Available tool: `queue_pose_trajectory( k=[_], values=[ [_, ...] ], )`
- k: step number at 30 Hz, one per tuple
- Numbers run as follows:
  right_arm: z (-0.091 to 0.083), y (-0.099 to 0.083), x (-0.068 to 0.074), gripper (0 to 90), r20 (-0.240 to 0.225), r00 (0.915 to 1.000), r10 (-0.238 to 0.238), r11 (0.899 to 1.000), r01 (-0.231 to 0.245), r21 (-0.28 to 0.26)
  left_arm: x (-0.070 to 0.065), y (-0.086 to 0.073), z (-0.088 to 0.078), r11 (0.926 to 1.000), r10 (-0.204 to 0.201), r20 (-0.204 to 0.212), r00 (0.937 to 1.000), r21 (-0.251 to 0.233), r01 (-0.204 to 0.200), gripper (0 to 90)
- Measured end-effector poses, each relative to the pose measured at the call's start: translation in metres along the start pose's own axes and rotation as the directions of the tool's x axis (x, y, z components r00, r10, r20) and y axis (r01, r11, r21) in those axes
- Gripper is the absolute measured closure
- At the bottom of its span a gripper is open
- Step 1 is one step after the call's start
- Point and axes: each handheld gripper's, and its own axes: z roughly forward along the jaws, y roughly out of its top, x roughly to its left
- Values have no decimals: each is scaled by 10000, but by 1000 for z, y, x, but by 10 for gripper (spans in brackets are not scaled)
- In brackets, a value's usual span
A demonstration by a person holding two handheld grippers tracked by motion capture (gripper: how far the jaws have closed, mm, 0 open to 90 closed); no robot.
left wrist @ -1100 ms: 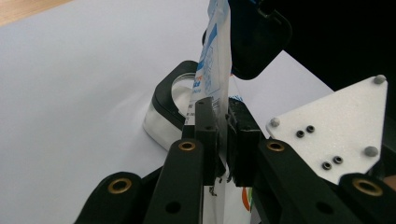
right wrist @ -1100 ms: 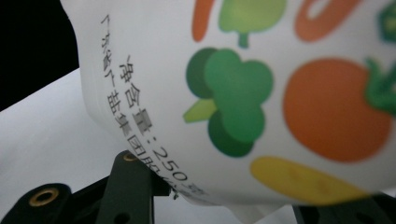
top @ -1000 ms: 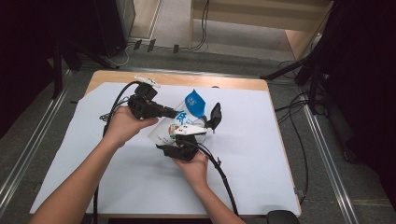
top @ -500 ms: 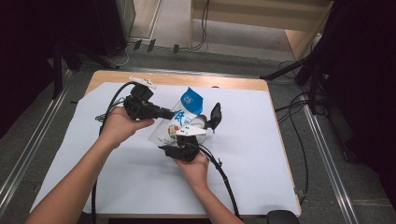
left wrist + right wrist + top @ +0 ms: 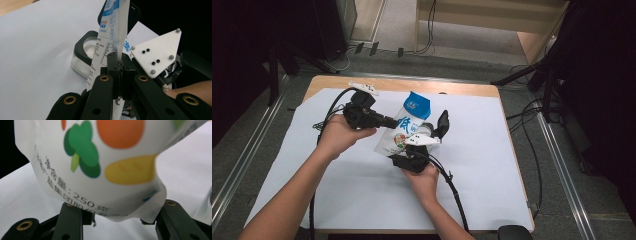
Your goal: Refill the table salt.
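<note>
Pouch [image 5: 404,127] between both tools, glass jar [image 5: 428,131] just behind.

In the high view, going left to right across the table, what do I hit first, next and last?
Left gripper → pouch → black lid. The right gripper's place in that order is unclear, since it sits under the pouch.

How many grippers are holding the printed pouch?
2: the left gripper pinches the side edge of the pouch; the right gripper grips its bottom end, nearer the person.
</note>
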Motion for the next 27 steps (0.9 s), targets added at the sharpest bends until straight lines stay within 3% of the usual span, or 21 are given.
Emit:
queue_pose_trajectory(
  k=[16, 27],
  values=[
    [-3, 2, -1, 569, 80, 10000, -12, 9999, 14, -146, -2, 2, -5, 9997, 230, -104, 9997, -35, -230, 900],
    [-7, 6, -1, 571, 72, 9999, 80, 9987, -76, -503, -4, -3, -23, 9985, 446, -22, 9990, -320, -446, 900]
  ],
)
